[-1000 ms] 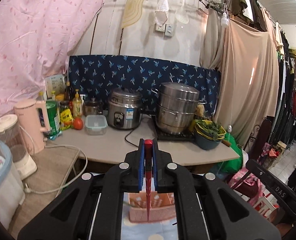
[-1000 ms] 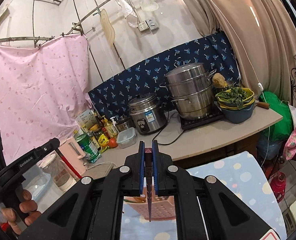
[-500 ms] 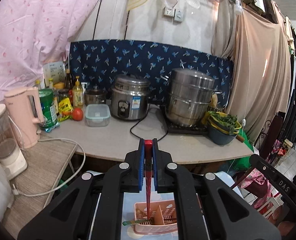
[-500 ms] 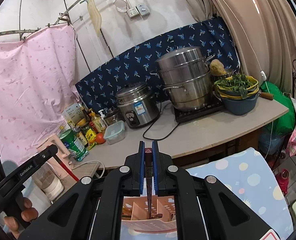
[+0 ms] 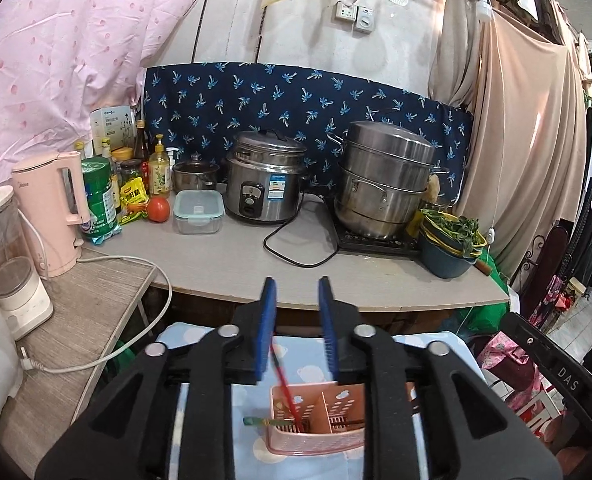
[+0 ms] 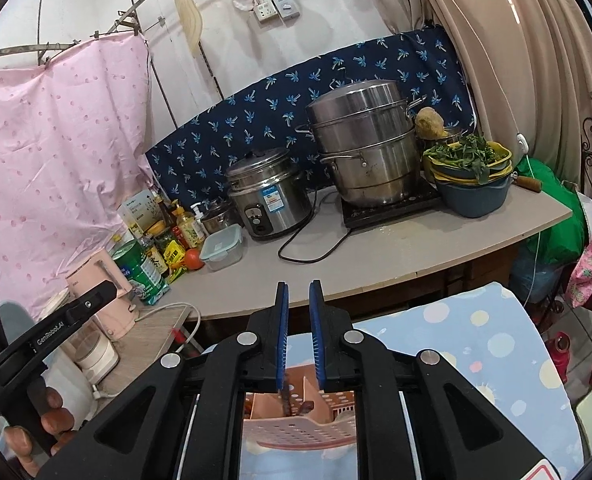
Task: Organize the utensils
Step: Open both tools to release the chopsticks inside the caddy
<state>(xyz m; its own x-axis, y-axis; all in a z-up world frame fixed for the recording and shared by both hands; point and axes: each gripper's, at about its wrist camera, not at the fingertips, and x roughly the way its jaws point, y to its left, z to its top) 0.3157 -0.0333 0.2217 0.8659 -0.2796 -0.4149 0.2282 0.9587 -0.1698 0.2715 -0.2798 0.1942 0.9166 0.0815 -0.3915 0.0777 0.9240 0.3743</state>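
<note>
While both your claws hang over the table (image 6: pixel 495 344), its spotted blue cloth spreads below and to the right of the right claw (image 6: pixel 296 336), and the counter (image 5: pixel 232 252) with its pots stands well ahead of both.

Directly under each claw sits the pink caddy (image 5: pixel 315 420), a divided basket; its slotted wall shows between the right claw's arms, so you are holding both tools straight above it, which suits dropping things in upright.

Your left claw (image 5: pixel 296 328) has its blue pads (image 5: pixel 266 328) spread apart and grips nothing. Just below the left pad, a red chopstick (image 5: pixel 284 384) leans with its lower end down in the caddy's left compartment and its top tipped toward that pad; it looks free of the pad, though the blur there makes contact hard to rule out.

Your right claw is also parted, by a narrower gap, and holds nothing. Below its left pad a dark utensil (image 6: pixel 286 398) stands in the caddy; which compartment it is in I cannot tell.

A green-ended piece (image 5: pixel 256 422) pokes out sideways through the caddy's left wall, so it lies flat rather than upright.
</note>
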